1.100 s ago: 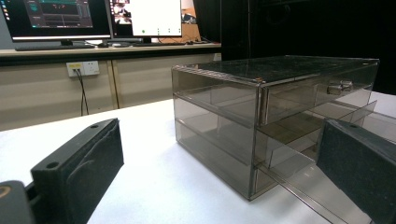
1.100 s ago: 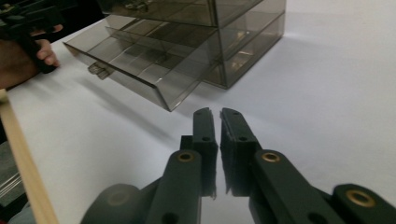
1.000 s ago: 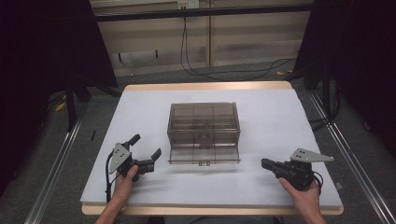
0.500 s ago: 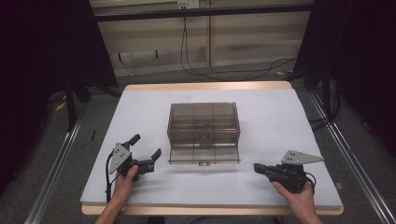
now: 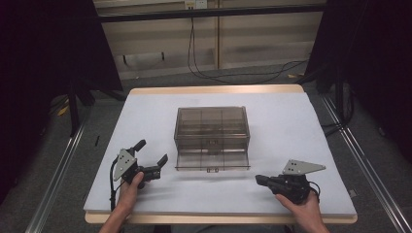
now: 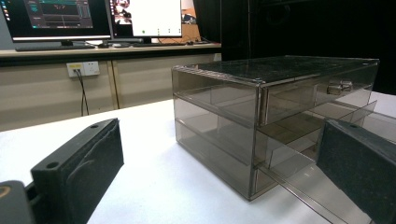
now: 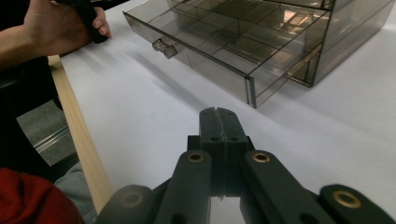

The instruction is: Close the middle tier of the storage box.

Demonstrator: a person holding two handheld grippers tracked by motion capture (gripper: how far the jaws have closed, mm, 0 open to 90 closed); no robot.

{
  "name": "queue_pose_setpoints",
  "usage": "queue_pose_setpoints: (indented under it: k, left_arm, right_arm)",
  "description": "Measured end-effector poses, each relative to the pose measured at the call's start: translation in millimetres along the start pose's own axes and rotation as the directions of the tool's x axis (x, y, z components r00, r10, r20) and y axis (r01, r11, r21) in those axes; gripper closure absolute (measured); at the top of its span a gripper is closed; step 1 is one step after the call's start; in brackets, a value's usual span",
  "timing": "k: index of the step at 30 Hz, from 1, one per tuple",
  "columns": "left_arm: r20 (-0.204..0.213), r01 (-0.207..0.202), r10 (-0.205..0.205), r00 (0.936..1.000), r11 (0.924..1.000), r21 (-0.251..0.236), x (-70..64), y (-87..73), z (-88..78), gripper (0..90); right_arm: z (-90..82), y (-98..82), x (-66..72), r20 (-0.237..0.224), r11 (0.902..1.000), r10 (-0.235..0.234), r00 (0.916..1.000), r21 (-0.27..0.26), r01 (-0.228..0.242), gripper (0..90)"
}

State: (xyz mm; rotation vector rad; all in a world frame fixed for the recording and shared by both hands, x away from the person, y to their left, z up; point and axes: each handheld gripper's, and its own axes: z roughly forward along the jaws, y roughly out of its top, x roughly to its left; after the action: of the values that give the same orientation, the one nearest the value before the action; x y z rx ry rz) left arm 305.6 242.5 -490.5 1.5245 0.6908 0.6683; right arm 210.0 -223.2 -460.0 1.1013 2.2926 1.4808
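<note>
A smoked-plastic drawer box (image 5: 212,131) stands mid-tabletop (image 5: 291,121), its bottom drawer (image 7: 210,51) pulled out toward the person. The left claw (image 5: 158,167), jaws wide apart, is held near the box's left front corner; the right claw (image 5: 262,180), jaws pressed together and empty, lies well to the right. If the drawer is to be shut, its small knob (image 7: 164,46) is best pushed squarely. The drawer's compartments appear empty.

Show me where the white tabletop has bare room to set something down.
Bare patches: behind the drawer box up to the table's far edge, and both sides of the box. The front is tighter: the bottom drawer is pulled out between the left gripper and right gripper.
</note>
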Motion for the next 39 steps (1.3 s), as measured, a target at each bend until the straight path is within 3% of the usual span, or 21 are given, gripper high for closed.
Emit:
queue_pose_setpoints:
  k: [16, 39]
  left_arm:
    - [0.000, 0.002, -0.002, 1.0000, 1.0000, -0.001, 0.0, 0.0, 0.1, 0.8]
    - [-0.001, 0.003, -0.003, 1.0000, 1.0000, 0.000, 0.1, 0.0, 0.1, 0.9]
  right_arm:
    - [16.3, 5.6, 15.5, -0.044, 0.9992, -0.028, 0.9987, 0.027, 0.029, 90.0]
    - [50.7, 21.6, 35.8, -0.113, 0.9920, -0.080, 0.9904, 0.088, 0.090, 90.0]
